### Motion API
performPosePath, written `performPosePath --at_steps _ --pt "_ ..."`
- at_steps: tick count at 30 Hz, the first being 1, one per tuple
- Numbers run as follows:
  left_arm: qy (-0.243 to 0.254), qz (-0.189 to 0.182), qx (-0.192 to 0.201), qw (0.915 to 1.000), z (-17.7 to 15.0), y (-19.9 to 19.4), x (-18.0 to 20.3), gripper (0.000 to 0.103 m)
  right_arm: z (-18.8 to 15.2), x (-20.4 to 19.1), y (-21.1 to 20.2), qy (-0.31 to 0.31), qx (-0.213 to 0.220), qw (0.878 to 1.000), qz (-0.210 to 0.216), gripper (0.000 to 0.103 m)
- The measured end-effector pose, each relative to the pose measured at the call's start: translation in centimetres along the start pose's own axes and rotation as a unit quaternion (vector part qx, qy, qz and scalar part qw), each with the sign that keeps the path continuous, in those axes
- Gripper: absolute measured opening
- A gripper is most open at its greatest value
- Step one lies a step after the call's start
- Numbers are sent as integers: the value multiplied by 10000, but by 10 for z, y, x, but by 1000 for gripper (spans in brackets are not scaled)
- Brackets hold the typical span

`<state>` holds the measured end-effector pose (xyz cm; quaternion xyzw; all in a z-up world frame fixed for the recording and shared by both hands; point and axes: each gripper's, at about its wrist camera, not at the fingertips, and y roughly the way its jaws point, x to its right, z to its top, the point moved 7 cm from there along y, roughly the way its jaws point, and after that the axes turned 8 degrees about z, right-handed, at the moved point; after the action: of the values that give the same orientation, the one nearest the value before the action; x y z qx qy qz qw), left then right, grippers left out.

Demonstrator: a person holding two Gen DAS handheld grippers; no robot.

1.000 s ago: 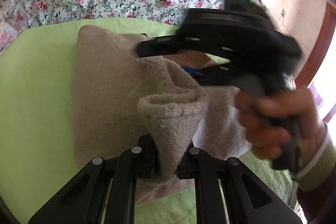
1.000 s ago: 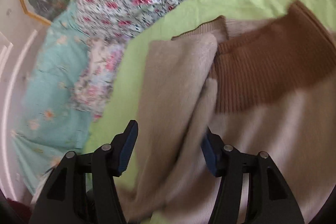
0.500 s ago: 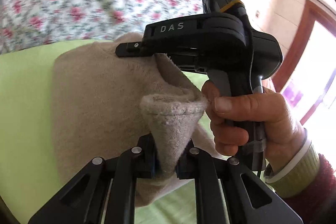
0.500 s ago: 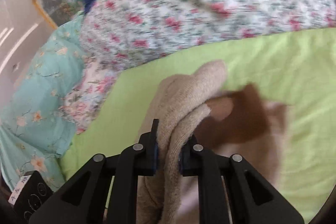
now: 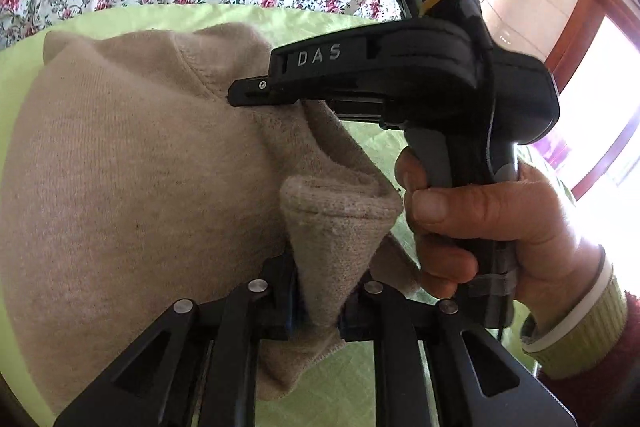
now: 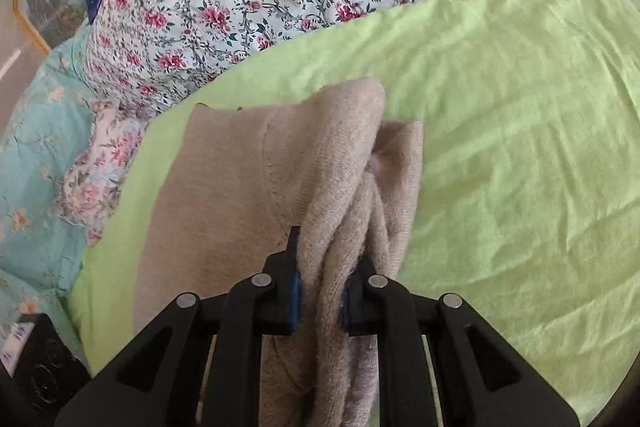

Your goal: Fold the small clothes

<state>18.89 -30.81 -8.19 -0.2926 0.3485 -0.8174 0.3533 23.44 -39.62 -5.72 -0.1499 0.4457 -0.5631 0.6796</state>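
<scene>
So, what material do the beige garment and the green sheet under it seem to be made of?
The beige sweater looks like a soft knit, perhaps wool or a wool blend: fine knit rows and a fuzzy, matte nap show where the left gripper and the right gripper pinch it. The green sheet looks like thin woven cotton or a blend: smooth, matte, with sharp fine creases.
</scene>
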Motion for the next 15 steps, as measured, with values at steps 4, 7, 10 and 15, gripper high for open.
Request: performPosePath --at_steps 4,7,10,15 --pt "-3 -141 -181 9997 -7 -18 1 38 0 -3 -9 -184 82 9993 -320 31" --pt "-62 -198 -88 9997 -17 -46 -7 52 -3 4 -26 -3 241 9981 -563 47" --pt "-159 -131 101 9997 -26 -76 -25 69 -12 9 -46 288 381 9975 -524 56" --pt "-707 188 270 9970 -24 -97 -81 84 -29 11 -56 550 285 9980 -113 67"
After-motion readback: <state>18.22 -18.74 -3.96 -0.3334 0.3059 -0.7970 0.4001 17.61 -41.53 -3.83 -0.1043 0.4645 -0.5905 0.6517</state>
